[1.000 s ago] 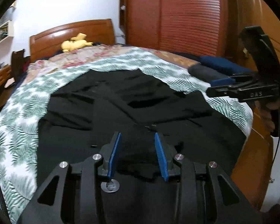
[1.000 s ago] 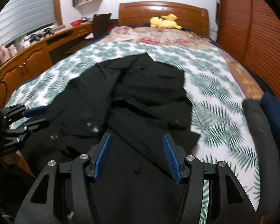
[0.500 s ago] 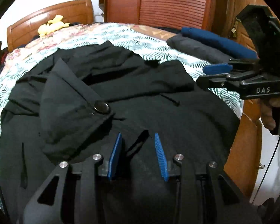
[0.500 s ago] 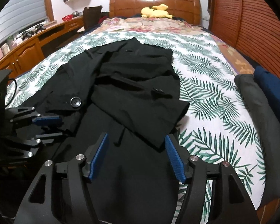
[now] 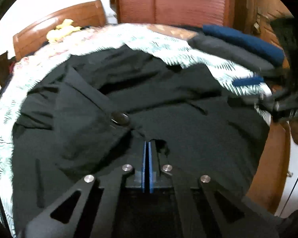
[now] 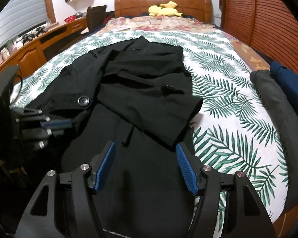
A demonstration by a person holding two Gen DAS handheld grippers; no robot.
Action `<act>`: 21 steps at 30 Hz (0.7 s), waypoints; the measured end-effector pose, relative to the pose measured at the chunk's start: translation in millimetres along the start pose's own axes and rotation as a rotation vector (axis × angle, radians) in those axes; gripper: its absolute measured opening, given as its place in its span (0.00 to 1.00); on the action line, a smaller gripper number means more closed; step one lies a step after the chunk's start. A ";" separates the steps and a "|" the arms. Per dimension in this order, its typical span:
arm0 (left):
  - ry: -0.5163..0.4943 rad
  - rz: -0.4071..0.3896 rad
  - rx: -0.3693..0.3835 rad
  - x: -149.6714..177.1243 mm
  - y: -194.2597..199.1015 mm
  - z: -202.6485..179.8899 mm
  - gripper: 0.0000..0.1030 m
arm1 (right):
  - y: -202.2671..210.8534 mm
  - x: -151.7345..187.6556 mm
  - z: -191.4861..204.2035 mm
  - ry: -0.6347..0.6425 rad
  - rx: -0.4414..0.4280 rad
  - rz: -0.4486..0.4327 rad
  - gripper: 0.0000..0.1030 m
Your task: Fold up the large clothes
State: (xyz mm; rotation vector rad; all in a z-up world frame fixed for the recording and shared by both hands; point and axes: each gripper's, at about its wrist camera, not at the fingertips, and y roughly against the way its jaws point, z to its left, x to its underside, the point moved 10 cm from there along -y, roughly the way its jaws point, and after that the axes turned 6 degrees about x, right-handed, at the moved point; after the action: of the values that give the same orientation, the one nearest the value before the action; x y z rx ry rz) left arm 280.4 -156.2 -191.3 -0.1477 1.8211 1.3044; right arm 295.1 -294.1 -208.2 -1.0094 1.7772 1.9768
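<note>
Left gripper (image 5: 147, 144): blue pads pressed together, nipping a fold of the black coat (image 5: 188, 138).
Coat: spread on the leaf-print bedspread (image 6: 228, 107), ahead of both grippers.
Right gripper (image 6: 146, 154): jaws apart over the coat, gripping nothing.

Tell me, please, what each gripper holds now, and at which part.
The left gripper is shut on the black coat, apparently at its near edge. The right gripper is open above the coat and holds nothing.

Left gripper (image 5: 147, 145) jaws together on a fold of black coat (image 5: 188, 134) — leaf-print bedspread (image 5: 168, 49) beyond.
</note>
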 end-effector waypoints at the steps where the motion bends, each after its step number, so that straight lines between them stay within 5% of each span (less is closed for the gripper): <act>1: 0.025 -0.035 0.000 -6.2 12.4 7.2 0.00 | -0.9 1.0 1.5 0.001 -0.001 0.001 0.62; 8: 0.128 -0.205 -0.083 -25.9 85.4 71.8 0.00 | -4.2 -5.6 11.6 -0.013 -0.016 -0.013 0.62; 14: 0.251 -0.259 -0.164 -14.5 122.8 142.2 0.00 | -8.4 -11.2 27.0 0.001 -0.023 -0.014 0.63; 21: 0.252 -0.312 -0.203 -14.5 163.2 150.3 0.00 | -7.5 -19.0 45.6 0.026 -0.034 -0.024 0.63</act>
State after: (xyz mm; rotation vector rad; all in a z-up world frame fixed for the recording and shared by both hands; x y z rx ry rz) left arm 287.0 33.8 -76.0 -0.7063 1.7778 1.2857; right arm 299.7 -244.9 -201.6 -1.0672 1.7427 1.9949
